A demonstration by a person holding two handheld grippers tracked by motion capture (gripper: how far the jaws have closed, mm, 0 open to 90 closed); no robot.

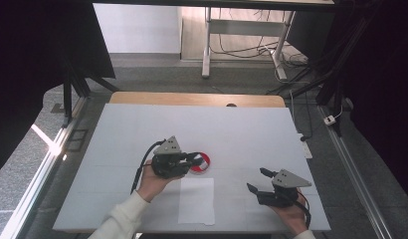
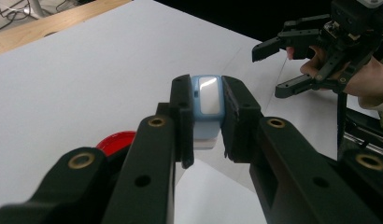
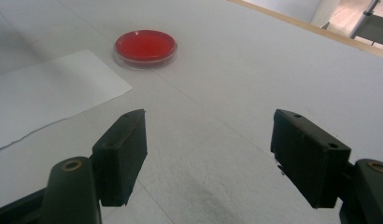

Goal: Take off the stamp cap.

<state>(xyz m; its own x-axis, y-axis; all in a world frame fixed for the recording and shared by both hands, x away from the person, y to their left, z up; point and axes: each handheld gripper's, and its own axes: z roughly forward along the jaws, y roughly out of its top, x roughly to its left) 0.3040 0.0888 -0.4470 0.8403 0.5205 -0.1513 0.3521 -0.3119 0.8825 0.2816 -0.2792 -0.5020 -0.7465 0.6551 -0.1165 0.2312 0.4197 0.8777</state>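
At the bench [image 1: 142, 129], the left claw [image 2: 207, 112] pinches a small blue block [image 2: 207, 100] w/ a glossy white face, both pads tight on its sides and the block raised clear of the surface. In the high view the left claw [image 1: 192, 160] sits near mid-bench, just over the red dish [image 1: 201, 164], which lies flat beside the far edge of a white paper sheet [image 1: 197, 201]. The right gripper view has the dish [image 3: 145, 48] untouched, just off the sheet's [image 3: 49, 91] corner. The right claw [image 3: 208, 154] is spread wide w/ nothing between its pads, bare bench below. In the high view it [image 1: 256, 180] is held at the near right, well apart from dish and block; the left gripper view catches it [image 2: 278, 67] open beyond the block. A hand [image 1: 152, 181] in a white sleeve grips the left tool.
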